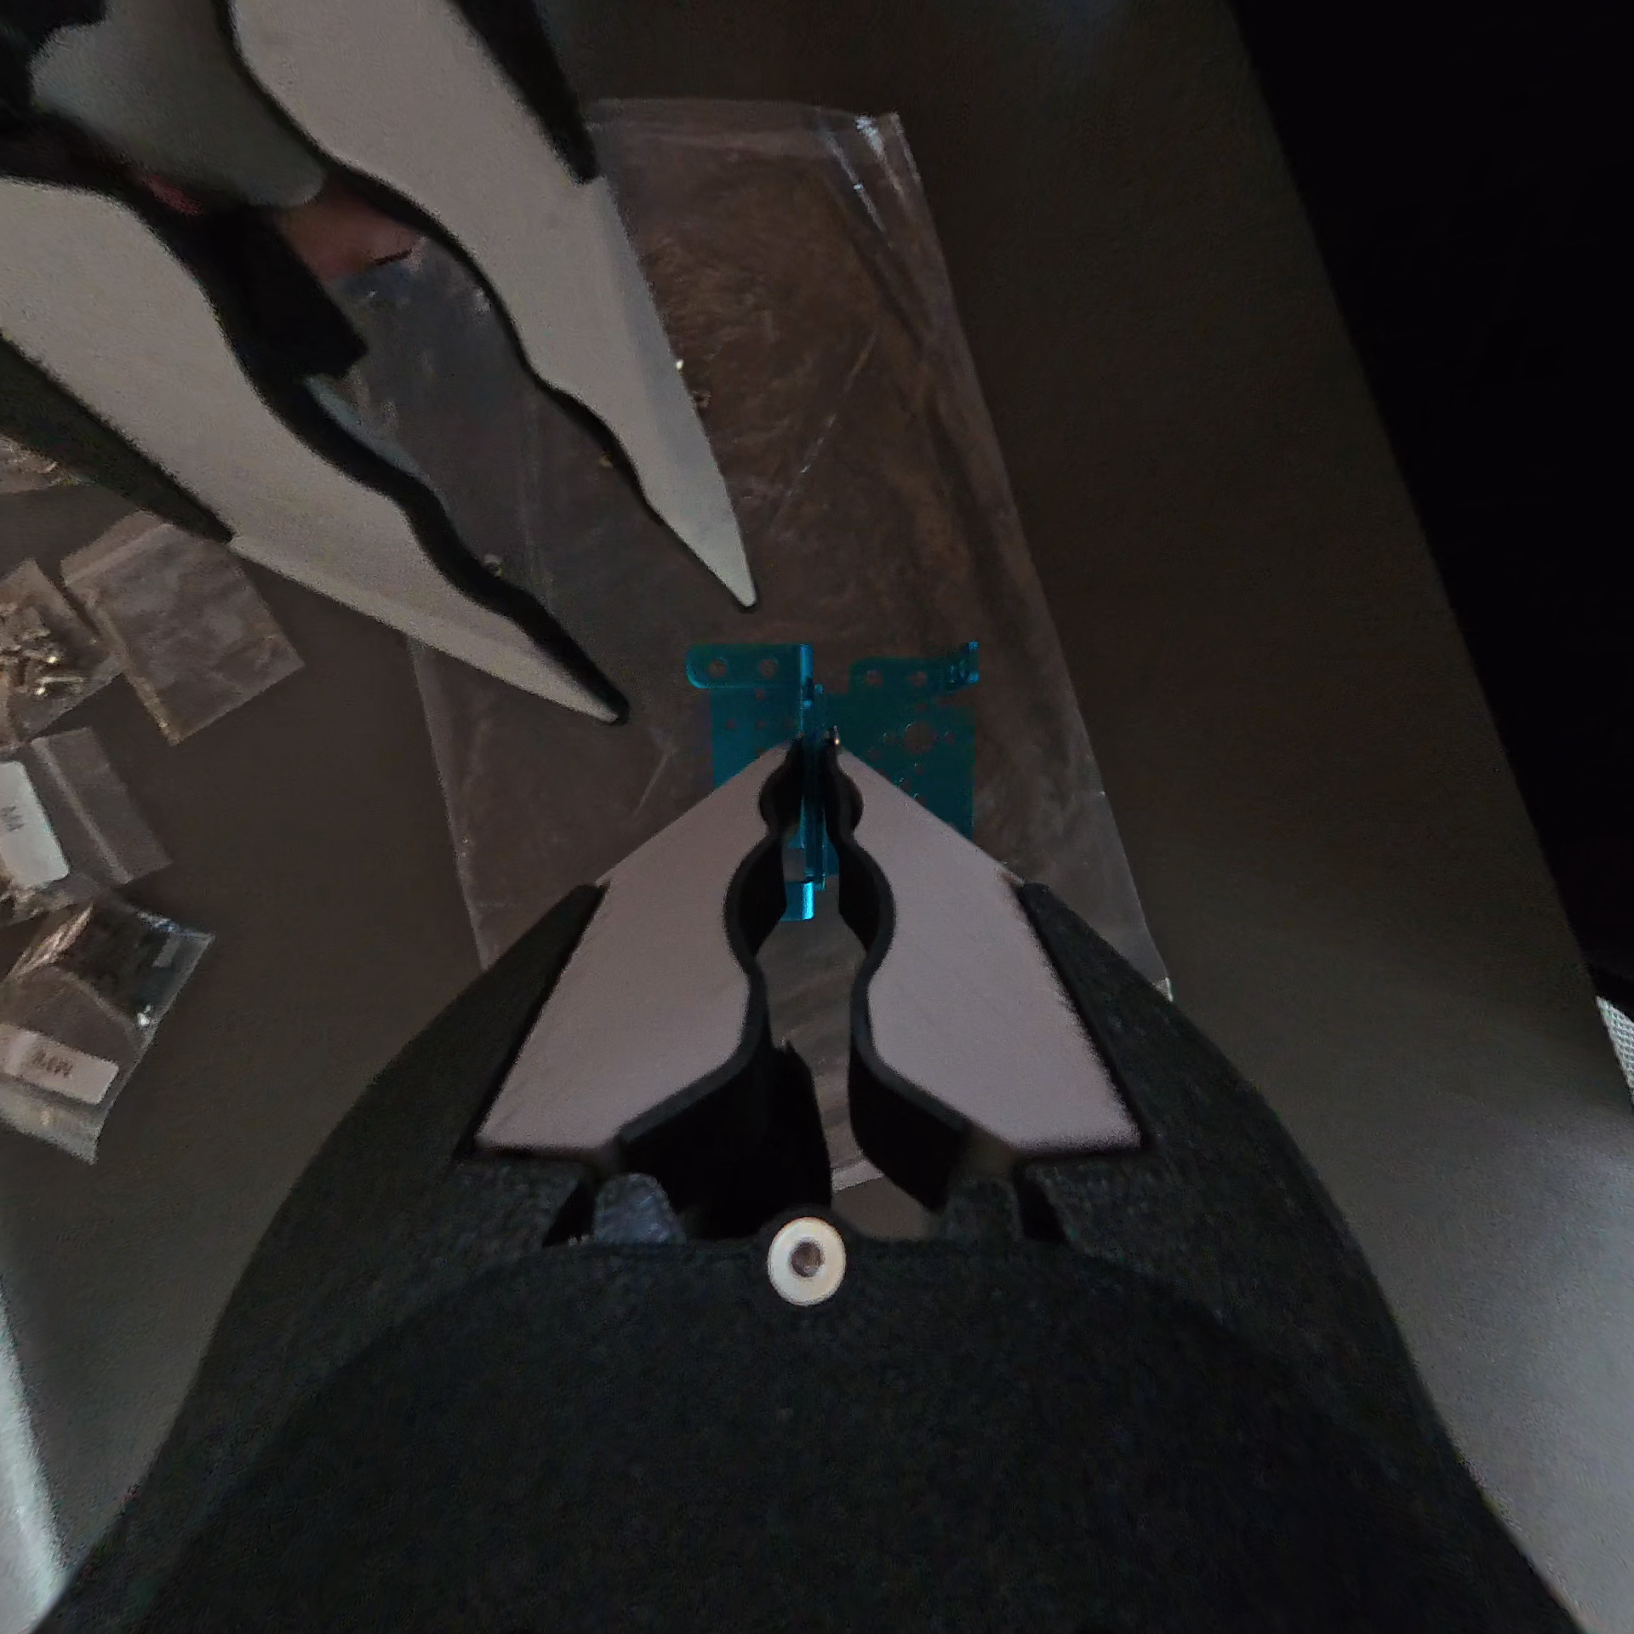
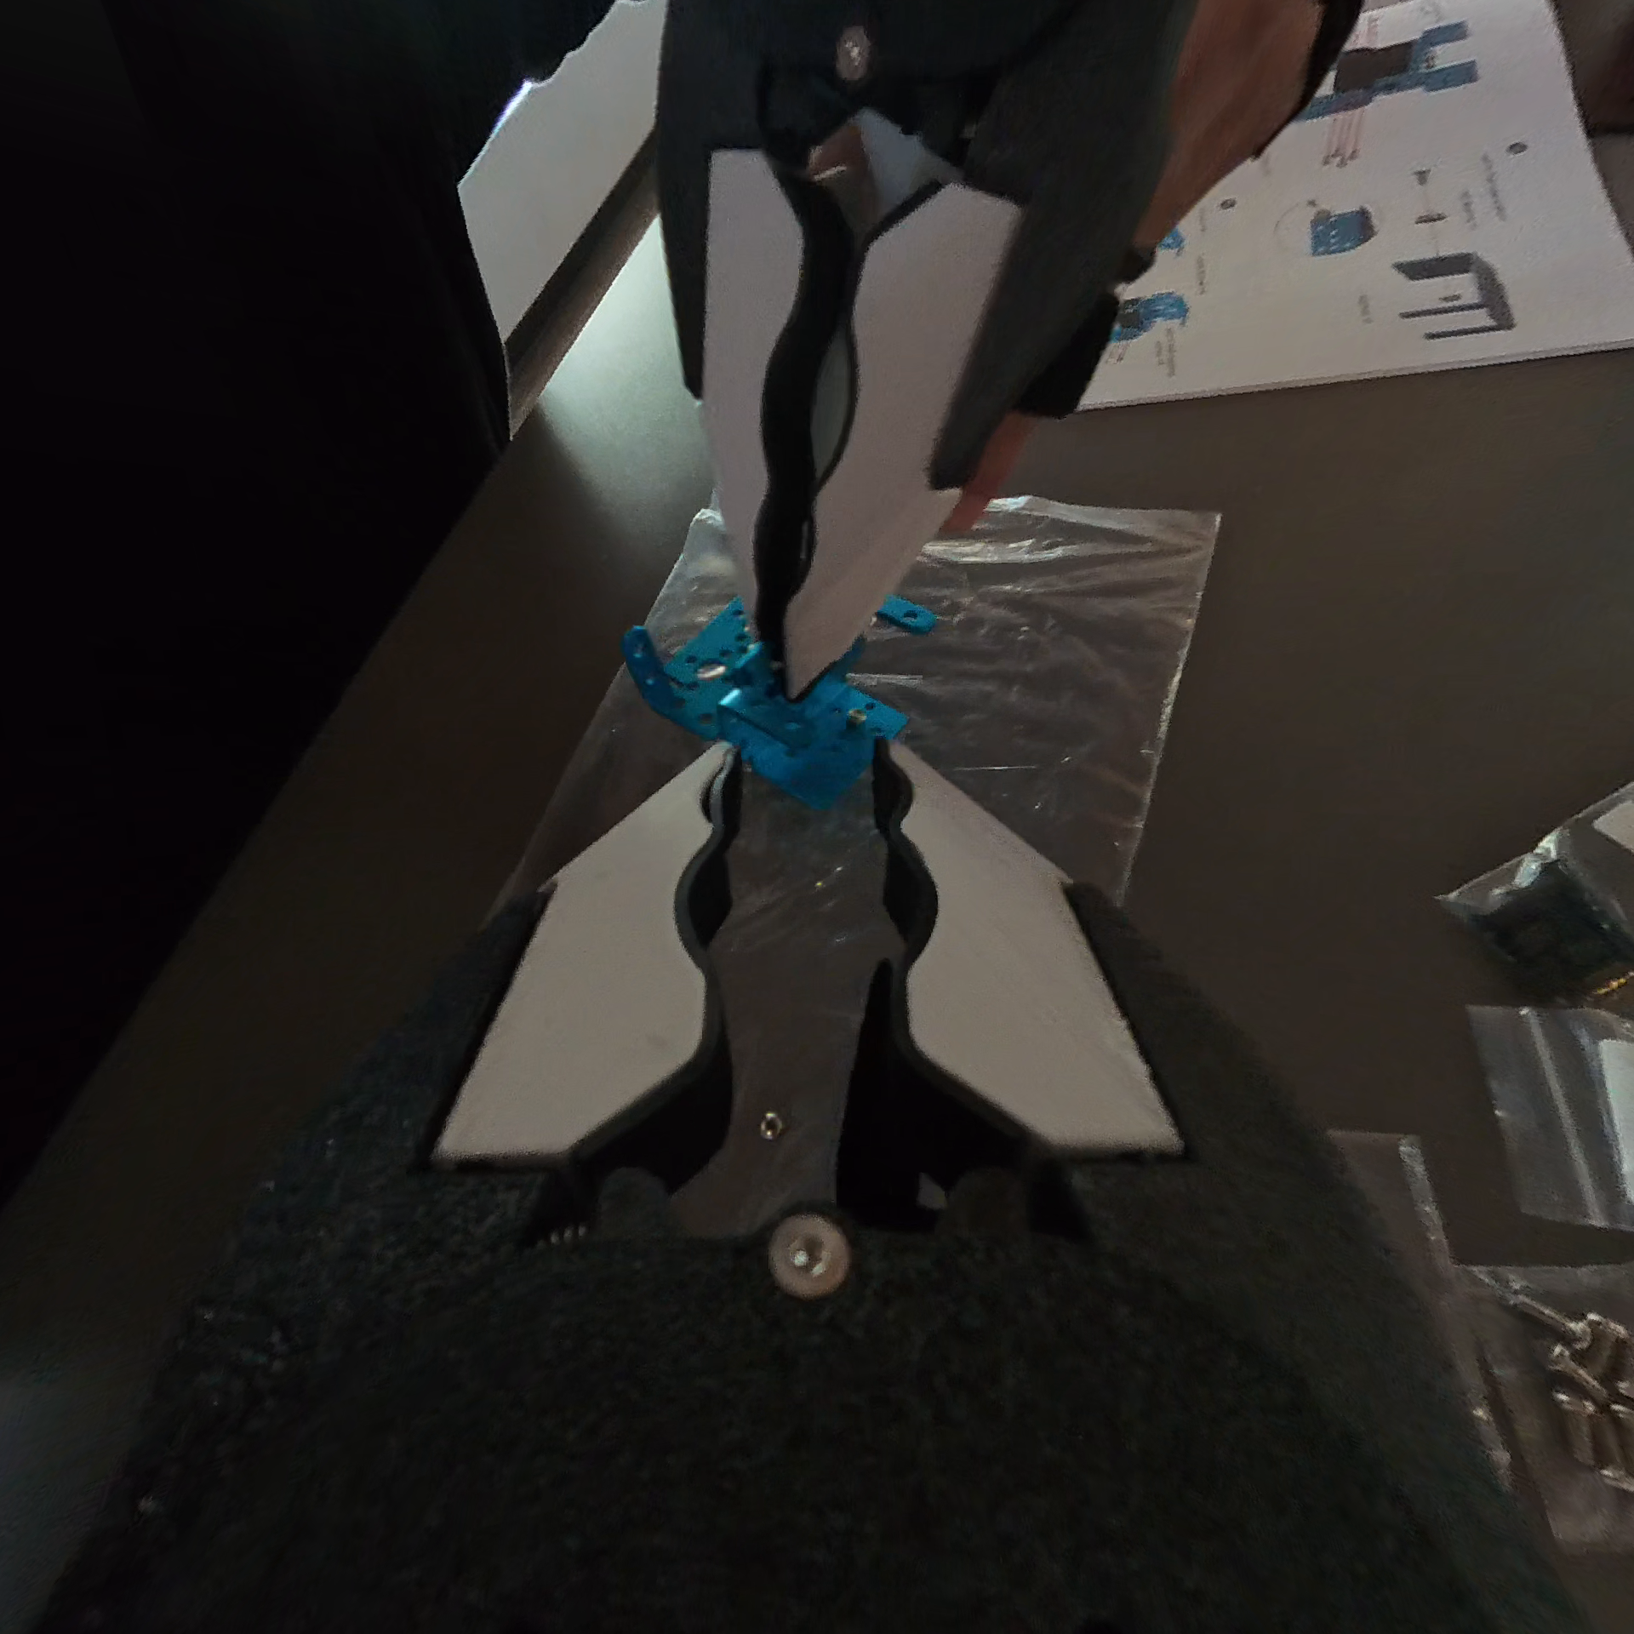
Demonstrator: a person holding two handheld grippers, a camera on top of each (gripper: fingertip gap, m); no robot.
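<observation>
Left gripper: the left gripper is clamped on the upright middle fin of the blue metal bracket, fingertips meeting over it.
Right gripper: the right gripper has its jaws parted and grips nothing; the bracket's near corner sits just ahead of its tips, roughly between them, and whether it touches is not clear.
Bracket: a perforated blue piece with flat wings either side of the fin, over the middle of a clear plastic bag; whether it rests on the bag or is lifted off it cannot be told.
Key relation: from the right gripper the bracket lies straight ahead at the tips; its wings spread crosswise to the left gripper's fingers. The two grippers meet it from opposite sides, the left one already on it.
Table: dark table; the big bag lies near one long edge.
Around: small bags of screws and parts lie toward the table's other side; a printed sheet lies at the far end.
</observation>
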